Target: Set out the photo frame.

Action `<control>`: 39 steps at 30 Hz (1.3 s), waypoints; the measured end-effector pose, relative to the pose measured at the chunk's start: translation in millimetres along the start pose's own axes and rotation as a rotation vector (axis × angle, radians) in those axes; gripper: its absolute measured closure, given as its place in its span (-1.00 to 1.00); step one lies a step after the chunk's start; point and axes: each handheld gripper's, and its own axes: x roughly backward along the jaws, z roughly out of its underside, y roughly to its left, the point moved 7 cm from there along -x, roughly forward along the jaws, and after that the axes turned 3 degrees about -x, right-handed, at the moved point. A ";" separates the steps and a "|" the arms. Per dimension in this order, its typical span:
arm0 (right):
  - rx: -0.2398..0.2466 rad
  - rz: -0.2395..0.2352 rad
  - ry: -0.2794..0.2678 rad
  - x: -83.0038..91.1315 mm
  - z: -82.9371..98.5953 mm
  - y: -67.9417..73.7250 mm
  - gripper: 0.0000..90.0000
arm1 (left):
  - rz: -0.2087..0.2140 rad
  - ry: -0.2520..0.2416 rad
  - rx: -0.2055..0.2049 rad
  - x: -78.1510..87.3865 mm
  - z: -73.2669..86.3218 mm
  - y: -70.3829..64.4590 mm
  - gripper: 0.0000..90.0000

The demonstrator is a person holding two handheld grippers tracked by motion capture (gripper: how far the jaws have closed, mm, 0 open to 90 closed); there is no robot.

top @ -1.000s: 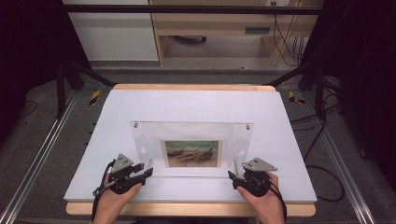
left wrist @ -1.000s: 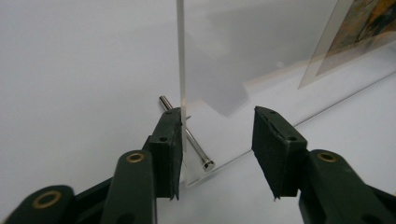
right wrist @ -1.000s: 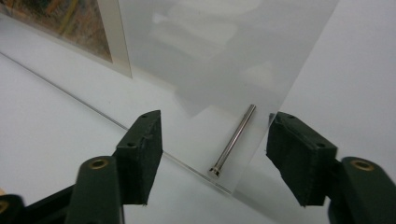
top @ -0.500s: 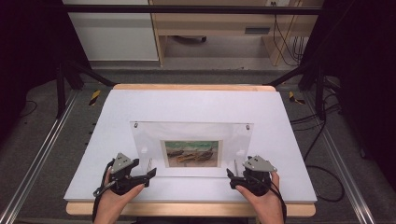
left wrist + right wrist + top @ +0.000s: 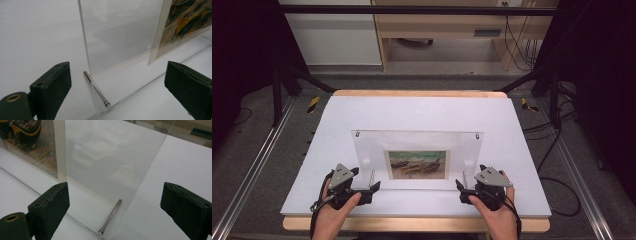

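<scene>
A clear frame (image 5: 417,157) stands upright on the white surface (image 5: 422,112), with a picture (image 5: 417,164) at its middle; the left gripper (image 5: 371,188) sits at its lower left corner, the right gripper (image 5: 460,187) at its lower right; both sets of fingers are spread wide and hold nothing. In the left gripper view the frame's edge (image 5: 86,47) and a steel pin (image 5: 96,88) lie between the fingers (image 5: 53,85), touching neither; in the right gripper view another pin (image 5: 110,216) lies between the fingers (image 5: 51,206), the picture (image 5: 30,143) beyond the left one.
</scene>
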 end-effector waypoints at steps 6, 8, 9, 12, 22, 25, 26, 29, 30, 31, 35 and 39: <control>-0.005 0.010 -0.015 5.6 -1.1 -2.1 -0.81 | -0.008 -0.012 -0.031 6.9 -0.6 0.7 -0.86; -0.007 0.012 -0.020 8.6 -1.2 -2.8 -0.81 | -0.011 -0.010 -0.040 9.4 0.1 1.6 -0.86; -0.009 0.014 -0.021 10.0 -1.0 -3.3 -0.81 | -0.012 -0.014 -0.038 10.5 0.1 1.9 -0.86; -0.013 0.017 -0.027 13.3 -0.7 -4.6 -0.81 | -0.016 -0.020 -0.041 14.3 0.4 3.4 -0.86; -0.026 0.031 -0.032 24.6 3.8 -9.7 -0.82 | -0.030 -0.036 -0.044 24.6 0.8 9.4 -0.86; -0.034 0.034 -0.034 28.5 5.3 -10.6 -0.82 | -0.032 -0.037 -0.044 27.2 1.3 10.4 -0.87; -0.031 0.038 -0.035 31.0 6.3 -11.9 -0.82 | -0.033 -0.039 -0.043 28.0 1.3 11.0 -0.87; -0.034 0.041 -0.039 33.2 6.9 -12.6 -0.82 | -0.036 -0.043 -0.038 29.8 1.7 12.3 -0.88; -0.035 0.043 -0.039 34.0 7.2 -12.9 -0.82 | -0.038 -0.040 -0.041 30.8 2.1 13.1 -0.88; -0.037 0.046 -0.039 36.3 8.4 -13.7 -0.82 | -0.040 -0.041 -0.041 31.5 2.2 13.7 -0.88; -0.040 0.050 -0.041 38.7 9.7 -15.6 -0.82 | -0.048 -0.043 -0.040 33.8 2.7 15.8 -0.88; -0.050 0.062 -0.044 42.6 11.6 -20.3 -0.83 | -0.059 -0.046 -0.041 36.9 3.2 19.3 -0.88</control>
